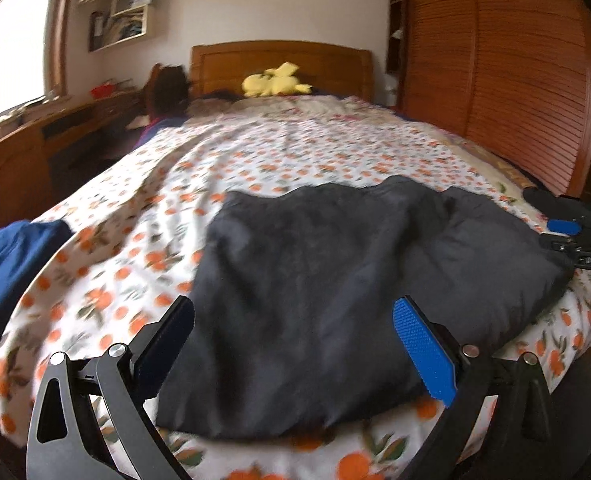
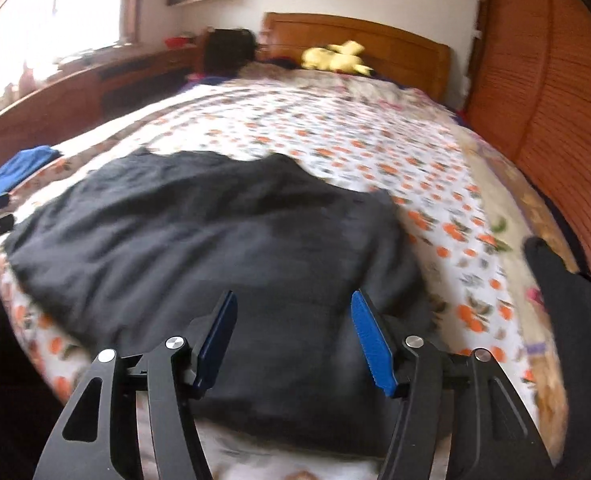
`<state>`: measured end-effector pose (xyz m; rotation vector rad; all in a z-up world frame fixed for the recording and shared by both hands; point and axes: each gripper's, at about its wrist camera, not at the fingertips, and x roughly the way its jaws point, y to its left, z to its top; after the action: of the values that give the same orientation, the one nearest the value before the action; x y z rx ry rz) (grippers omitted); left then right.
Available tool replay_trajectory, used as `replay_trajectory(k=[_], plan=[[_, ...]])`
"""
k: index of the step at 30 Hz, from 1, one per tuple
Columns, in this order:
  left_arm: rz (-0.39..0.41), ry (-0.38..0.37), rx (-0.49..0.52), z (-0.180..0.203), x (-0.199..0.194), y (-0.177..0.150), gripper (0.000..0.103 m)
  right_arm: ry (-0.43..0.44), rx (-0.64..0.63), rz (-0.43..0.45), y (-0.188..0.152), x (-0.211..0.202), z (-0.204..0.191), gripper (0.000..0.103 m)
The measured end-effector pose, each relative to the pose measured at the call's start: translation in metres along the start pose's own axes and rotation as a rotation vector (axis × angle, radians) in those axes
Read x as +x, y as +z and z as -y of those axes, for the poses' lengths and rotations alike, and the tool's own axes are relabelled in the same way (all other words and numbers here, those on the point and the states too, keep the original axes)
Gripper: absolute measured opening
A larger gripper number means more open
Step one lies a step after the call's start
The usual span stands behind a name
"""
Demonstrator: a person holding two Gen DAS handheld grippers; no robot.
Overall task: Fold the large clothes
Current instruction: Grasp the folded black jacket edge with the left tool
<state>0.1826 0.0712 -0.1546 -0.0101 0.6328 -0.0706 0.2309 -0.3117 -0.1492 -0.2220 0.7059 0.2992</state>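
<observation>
Ahead of both grippers, left (image 1: 293, 350) and right (image 2: 295, 338), each spread wide and empty, the black garment (image 1: 335, 280) lies partly folded on the bed (image 1: 255, 152), likely needing further folds.

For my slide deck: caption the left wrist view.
Open left gripper hovers over a dark garment lying on the orange-print bedspread, a yellow plush toy by the headboard.

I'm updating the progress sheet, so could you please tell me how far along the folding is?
Done: the black garment lies on the floral bedspread in a compact, roughly rectangular shape, apparently folded at least once. In hand: nothing; the left gripper and right gripper are both open above it. Left: any further fold, and the blue garment at the bed's edge.
</observation>
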Motion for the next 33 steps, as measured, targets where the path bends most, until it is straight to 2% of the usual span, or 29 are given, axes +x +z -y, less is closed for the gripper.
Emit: replay_trajectory(k=[5, 8, 12, 17, 21, 23, 26, 31, 33], plan=[[-0.043, 0.063, -0.02, -0.019, -0.002, -0.018, 0.1, 0.089, -0.033, -0.006, 0.002, 0.013, -0.041, 0.059], [-0.069, 0.084, -0.03, -0.029, -0.002, -0.027, 0.1, 0.125, -0.049, -0.017, 0.0, 0.023, -0.063, 0.065], [-0.081, 0.108, -0.04, -0.039, -0.005, -0.033, 0.1, 0.119, -0.073, -0.031, -0.002, 0.032, -0.078, 0.067], [-0.091, 0.13, -0.072, -0.053, -0.007, -0.037, 0.1, 0.121, -0.058, -0.079, -0.014, 0.049, -0.077, 0.068], [-0.099, 0.149, -0.082, -0.06, -0.005, -0.041, 0.1, 0.109, -0.068, -0.063, -0.024, 0.053, -0.082, 0.07], [-0.108, 0.147, -0.084, -0.061, -0.004, -0.044, 0.096, 0.108, -0.065, -0.06, -0.025, 0.053, -0.081, 0.07], [-0.131, 0.139, -0.093, -0.063, 0.0, -0.05, 0.082, 0.112, -0.059, -0.056, -0.025, 0.054, -0.081, 0.07], [-0.152, 0.081, -0.144, -0.067, 0.002, -0.06, 0.065, 0.112, -0.056, -0.052, -0.027, 0.055, -0.079, 0.07], [-0.152, 0.077, -0.151, -0.065, 0.003, -0.062, 0.062, 0.113, -0.056, -0.05, -0.028, 0.055, -0.079, 0.07]])
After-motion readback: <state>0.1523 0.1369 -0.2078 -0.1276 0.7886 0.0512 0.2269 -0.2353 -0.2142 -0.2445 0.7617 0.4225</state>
